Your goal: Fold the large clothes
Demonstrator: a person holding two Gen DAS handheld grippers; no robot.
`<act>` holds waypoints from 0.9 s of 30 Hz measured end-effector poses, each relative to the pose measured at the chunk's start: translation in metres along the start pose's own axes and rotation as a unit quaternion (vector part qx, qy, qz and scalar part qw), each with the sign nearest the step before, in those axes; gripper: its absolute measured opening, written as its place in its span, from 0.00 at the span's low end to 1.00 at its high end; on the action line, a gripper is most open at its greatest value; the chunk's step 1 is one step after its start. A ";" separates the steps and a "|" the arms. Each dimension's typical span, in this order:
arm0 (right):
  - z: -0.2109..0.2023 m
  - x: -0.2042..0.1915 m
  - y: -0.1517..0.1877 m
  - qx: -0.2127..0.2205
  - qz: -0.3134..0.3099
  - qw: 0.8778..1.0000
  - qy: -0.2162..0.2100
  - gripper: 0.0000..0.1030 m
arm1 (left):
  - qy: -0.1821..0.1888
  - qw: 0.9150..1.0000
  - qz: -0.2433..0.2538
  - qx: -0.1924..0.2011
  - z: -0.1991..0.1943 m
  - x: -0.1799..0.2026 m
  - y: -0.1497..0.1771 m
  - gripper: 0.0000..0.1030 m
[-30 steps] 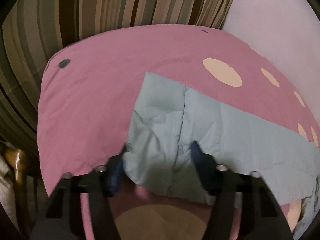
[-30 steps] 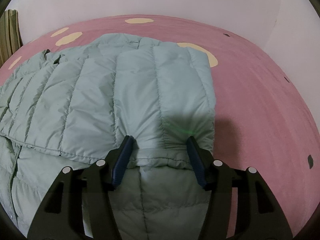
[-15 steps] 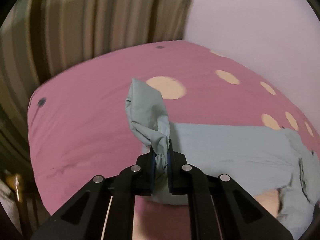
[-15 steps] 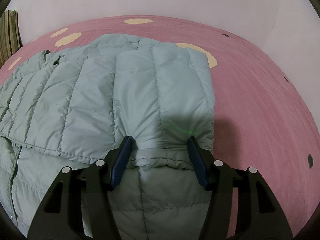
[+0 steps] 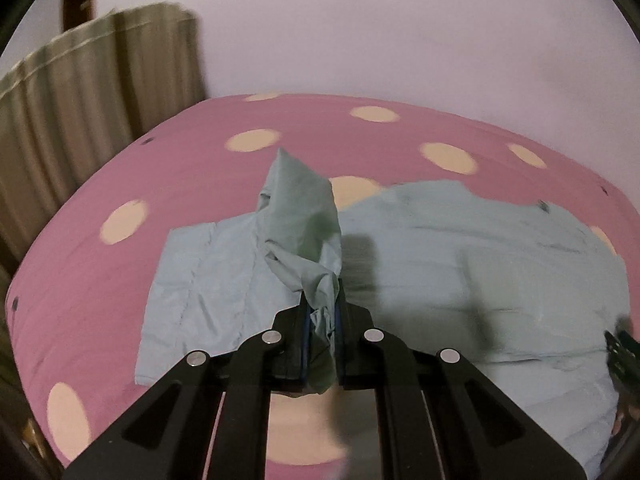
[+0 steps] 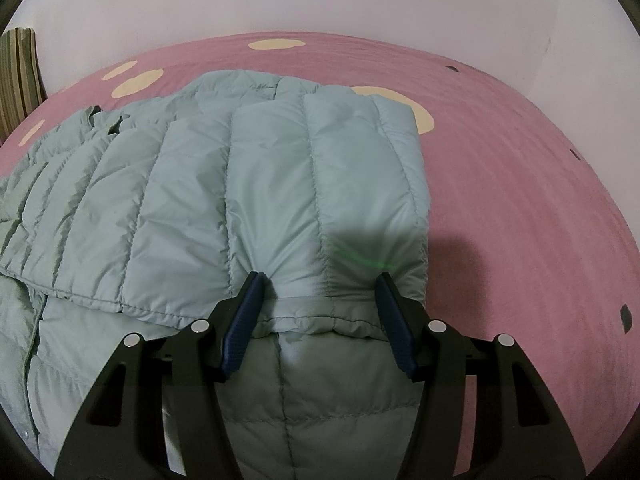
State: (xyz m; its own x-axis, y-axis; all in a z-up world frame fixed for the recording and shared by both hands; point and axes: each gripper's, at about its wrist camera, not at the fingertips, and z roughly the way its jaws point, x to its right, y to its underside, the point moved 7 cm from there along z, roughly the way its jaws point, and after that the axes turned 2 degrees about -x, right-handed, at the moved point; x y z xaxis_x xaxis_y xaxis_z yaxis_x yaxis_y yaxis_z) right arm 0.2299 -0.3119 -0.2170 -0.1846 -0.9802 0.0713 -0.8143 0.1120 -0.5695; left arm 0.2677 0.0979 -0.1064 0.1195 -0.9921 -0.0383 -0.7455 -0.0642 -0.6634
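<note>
A light blue-green quilted puffer jacket lies spread on a pink bed. In the left wrist view my left gripper is shut on a bunched end of the jacket's sleeve and holds it lifted above the rest of the jacket. In the right wrist view my right gripper is open, its blue pads resting on a folded-over part of the jacket, straddling its hem edge near the jacket's right side.
The bed has a pink cover with cream dots. A pale wall runs behind it. A striped curtain hangs at the left in the left wrist view. The other gripper shows blurred at the right edge.
My left gripper has shut on the sleeve end, lifted it off the bed and swung right toward the jacket body. My right gripper has stayed open in place.
</note>
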 end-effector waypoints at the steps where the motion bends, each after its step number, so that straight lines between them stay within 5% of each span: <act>1: 0.000 0.000 0.000 0.000 0.001 1.000 -0.001 0.56 | 0.006 1.000 0.012 0.000 0.002 0.019 -0.003 0.09; 15: -0.002 0.001 0.002 0.000 0.016 1.000 -0.016 0.56 | 0.061 0.991 0.118 -0.023 0.027 0.197 0.014 0.09; 27: -0.002 0.001 0.003 0.000 0.021 1.000 -0.019 0.57 | 0.078 0.982 0.165 -0.039 0.038 0.270 0.042 0.09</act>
State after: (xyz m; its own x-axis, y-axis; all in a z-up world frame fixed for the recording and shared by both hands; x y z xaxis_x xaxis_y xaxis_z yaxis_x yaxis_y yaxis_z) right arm 0.2266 -0.3121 -0.2167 -0.1970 -0.9803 0.0163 -0.8067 0.1526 -0.5709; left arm 0.2934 -0.1691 -0.1733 -0.2351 -0.9642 -0.1224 -0.7748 0.2620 -0.5754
